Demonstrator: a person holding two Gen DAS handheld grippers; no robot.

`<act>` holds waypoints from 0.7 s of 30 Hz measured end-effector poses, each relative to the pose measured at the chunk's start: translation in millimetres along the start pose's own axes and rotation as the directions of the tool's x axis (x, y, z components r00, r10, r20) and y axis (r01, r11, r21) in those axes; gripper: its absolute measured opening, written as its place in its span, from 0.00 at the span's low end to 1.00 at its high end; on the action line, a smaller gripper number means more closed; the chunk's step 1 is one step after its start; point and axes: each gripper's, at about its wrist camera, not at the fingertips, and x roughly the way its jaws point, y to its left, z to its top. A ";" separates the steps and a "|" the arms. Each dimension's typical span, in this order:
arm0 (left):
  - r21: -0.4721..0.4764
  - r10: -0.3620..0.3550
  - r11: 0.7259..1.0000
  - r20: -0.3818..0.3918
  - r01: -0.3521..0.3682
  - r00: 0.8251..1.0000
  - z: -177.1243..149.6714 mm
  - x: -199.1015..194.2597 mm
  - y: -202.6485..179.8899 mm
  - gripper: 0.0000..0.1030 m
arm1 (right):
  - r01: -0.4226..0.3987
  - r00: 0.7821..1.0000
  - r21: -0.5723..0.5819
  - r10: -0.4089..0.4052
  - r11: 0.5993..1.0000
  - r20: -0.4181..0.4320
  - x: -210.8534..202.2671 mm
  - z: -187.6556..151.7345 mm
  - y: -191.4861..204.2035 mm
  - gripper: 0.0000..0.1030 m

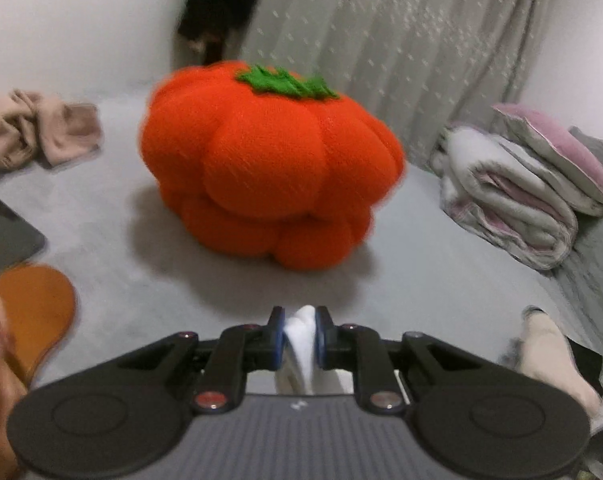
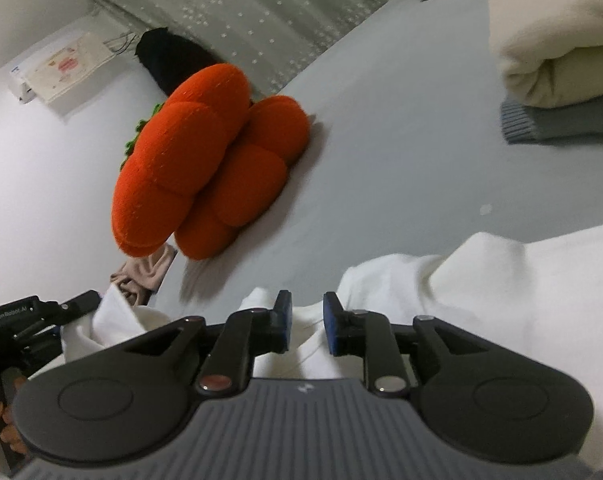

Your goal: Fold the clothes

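My left gripper (image 1: 299, 334) is shut on a bunched edge of a white garment (image 1: 301, 356), which hangs down between the blue pads toward the camera. In the right wrist view the same white garment (image 2: 501, 300) spreads over the grey bed (image 2: 401, 140) at lower right. A fold of it rises between the narrow-set pads of my right gripper (image 2: 307, 322), which looks shut on it. At the far left of that view my left gripper (image 2: 95, 300) holds another corner of the garment.
A big orange pumpkin plush (image 1: 269, 164) sits mid-bed ahead. A crumpled beige garment (image 1: 37, 132) lies left, with a dark flat slab (image 1: 5, 232) nearer. A folded blanket (image 1: 509, 196) and pink pillow (image 1: 561, 148) lie right. Folded cream (image 2: 553, 60) and grey clothes (image 2: 561, 124) are stacked.
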 end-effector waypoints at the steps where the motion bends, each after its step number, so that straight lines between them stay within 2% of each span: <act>1: 0.014 0.036 0.999 0.030 -0.036 0.999 3.3 -0.8 2.9 0.15 | 0.003 1.000 -0.001 -0.003 1.000 0.002 0.0 -0.3 0.2 0.30; 2: 0.024 0.075 0.997 0.053 -0.077 0.996 6.3 -0.9 7.2 0.15 | 0.006 1.000 -0.002 -0.006 1.000 0.004 0.0 -0.6 0.5 0.36; 3: 0.031 0.117 0.992 0.071 -0.120 0.991 9.2 -0.5 12.5 0.15 | 0.010 1.000 -0.005 -0.010 1.000 0.007 -0.5 -0.8 0.9 0.37; 7: 0.021 0.253 0.966 0.101 -0.257 0.962 18.2 6.1 38.2 0.15 | 0.049 0.999 -0.024 -0.049 0.999 0.015 -0.3 -0.5 2.2 0.38; 9: 0.001 0.318 0.948 0.086 -0.320 0.944 20.7 13.3 51.6 0.15 | 0.082 0.996 -0.032 -0.081 0.996 0.020 -1.2 -0.6 0.3 0.38; 11: 0.016 0.405 0.913 0.078 -0.408 0.911 20.8 21.1 62.3 0.11 | 0.101 0.995 -0.036 -0.100 0.994 0.030 -2.8 0.4 -2.3 0.38; 12: 0.026 0.418 0.907 0.072 -0.421 0.906 19.9 23.5 63.9 0.11 | 0.109 0.994 -0.038 -0.108 0.993 0.035 -3.8 1.0 -3.6 0.38; 16: 0.061 0.385 0.920 0.032 -0.387 0.922 14.3 29.0 61.8 0.11 | 0.102 0.994 -0.026 -0.100 0.994 0.053 -9.5 4.8 -10.3 0.38; 18: 0.078 0.369 0.926 0.012 -0.369 0.929 11.5 31.7 60.7 0.15 | 0.095 0.994 -0.016 -0.093 0.995 0.063 -11.9 6.7 -13.4 0.38; 21: 0.102 0.344 0.935 -0.019 -0.341 0.939 7.3 35.8 59.1 0.27 | 0.087 0.993 -0.006 -0.087 0.996 0.080 -14.1 8.7 -16.0 0.38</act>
